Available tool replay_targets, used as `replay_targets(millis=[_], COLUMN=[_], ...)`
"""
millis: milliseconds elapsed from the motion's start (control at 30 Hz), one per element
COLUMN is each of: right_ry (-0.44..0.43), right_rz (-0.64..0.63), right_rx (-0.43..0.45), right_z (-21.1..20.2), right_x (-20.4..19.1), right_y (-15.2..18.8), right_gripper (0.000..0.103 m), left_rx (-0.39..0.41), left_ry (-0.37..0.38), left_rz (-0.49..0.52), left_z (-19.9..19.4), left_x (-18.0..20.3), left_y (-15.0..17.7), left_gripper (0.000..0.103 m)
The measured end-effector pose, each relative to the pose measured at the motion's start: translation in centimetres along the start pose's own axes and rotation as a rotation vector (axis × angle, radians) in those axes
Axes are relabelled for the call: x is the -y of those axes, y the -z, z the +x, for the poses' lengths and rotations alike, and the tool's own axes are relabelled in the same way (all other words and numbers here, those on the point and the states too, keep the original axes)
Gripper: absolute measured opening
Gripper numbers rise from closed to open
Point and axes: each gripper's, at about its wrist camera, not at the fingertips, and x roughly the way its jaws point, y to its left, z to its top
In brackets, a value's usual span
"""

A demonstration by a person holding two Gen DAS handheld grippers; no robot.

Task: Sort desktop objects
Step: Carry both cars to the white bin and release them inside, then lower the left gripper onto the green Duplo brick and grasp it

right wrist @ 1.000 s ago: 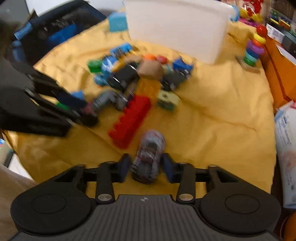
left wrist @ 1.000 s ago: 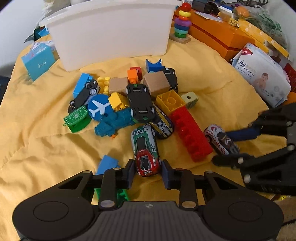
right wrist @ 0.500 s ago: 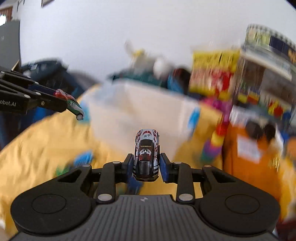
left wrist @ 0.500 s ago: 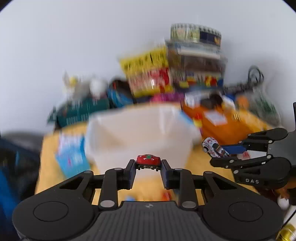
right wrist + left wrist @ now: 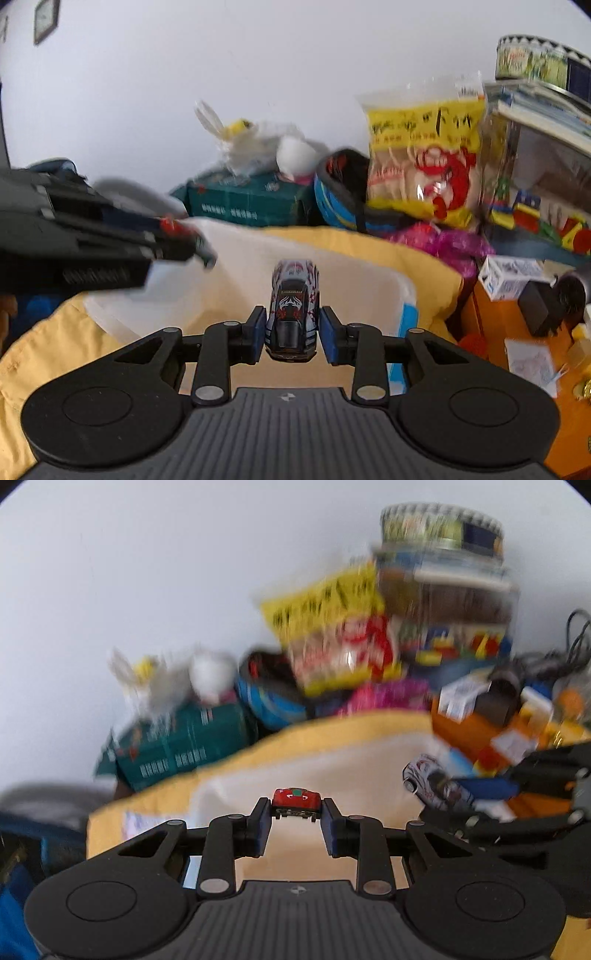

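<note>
While the left hand-held gripper (image 5: 296, 814) pinched a red toy car (image 5: 296, 800), the right hand-held gripper (image 5: 293, 334) clamped a silver one (image 5: 294, 308) (both above the white bin (image 5: 369, 273)).

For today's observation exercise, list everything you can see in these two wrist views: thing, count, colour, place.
red toy car: 1, red, held in the left tool
white toy car: 1, white, red and black, held in the right tool
bin: 1, white, below both cars
cloth: 1, yellow, under the bin
snack bag: 1, yellow and red, behind the bin
green box: 1, dark green, at the back
orange box: 1, at the right
left tool: 1, black, blue pads
right tool: 1, black, blue pads
</note>
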Motion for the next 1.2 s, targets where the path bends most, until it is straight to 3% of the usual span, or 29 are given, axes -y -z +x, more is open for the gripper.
replay_targets(millis=[67, 200, 400, 533, 667, 767, 867, 933, 1100, 1200], right_ry=[-0.008, 0.001, -0.068, -0.149, -0.213, -0.248, -0.202, -0.164, -0.207, -0.213], right_rz=[0.009, 0.017, 0.014, 0.034, 0.029, 0.045, -0.004, -0.048, -0.065, -0.054], right_rx=[0.015, 0.065, 0.12, 0.122, 0.016, -0.068, -0.108, -0.109, -0.059, -0.133], right_z=[-0.7, -3.0, -7.3, -9.6, -10.9, -11.2, -11.9, -12.4, -13.7, -13.2], right_x=[0.3, 0.9, 1.1, -0.1, -1.4, -2.4, -4.1, -5.1, -5.5, -5.6], right_y=[0.3, 0.5, 2.1, 5.0, 9.3, 12.6, 15.1, 16.1, 16.9, 17.2], right_gripper=[0.036, 0.046, 0.057, 0.07, 0.071, 0.079, 0.091, 0.098, 0.101, 0.1], left_rx=[-0.016, 0.003, 0.05, 0.031, -0.027, -0.084, -0.16, -0.212, -0.178, -0.186], left_ry=[0.021, 0.007, 0.032, 0.018, 0.023, 0.033, 0.054, 0.109, 0.116, 0.1], left_rz=[-0.043, -0.092, -0.098, -0.107, -0.144, -0.139, -0.121, -0.105, -0.169, -0.172], left_z=[-0.1, -2.1, -7.5, -10.2, -12.1, -13.1, -13.7, -14.1, -16.0, -16.4], left_x=[-0.3, -0.8, 0.0, 2.0, 4.2, 5.5, 6.3, 6.6, 5.6, 5.5], left_y=[1.1, 2.4, 4.5, 8.0, 12.7, 15.8, 18.2, 19.3, 20.7, 21.4], left_gripper=[0.034, 0.058, 0.076, 0.076, 0.076, 0.076, 0.076, 0.075, 0.075, 0.075])
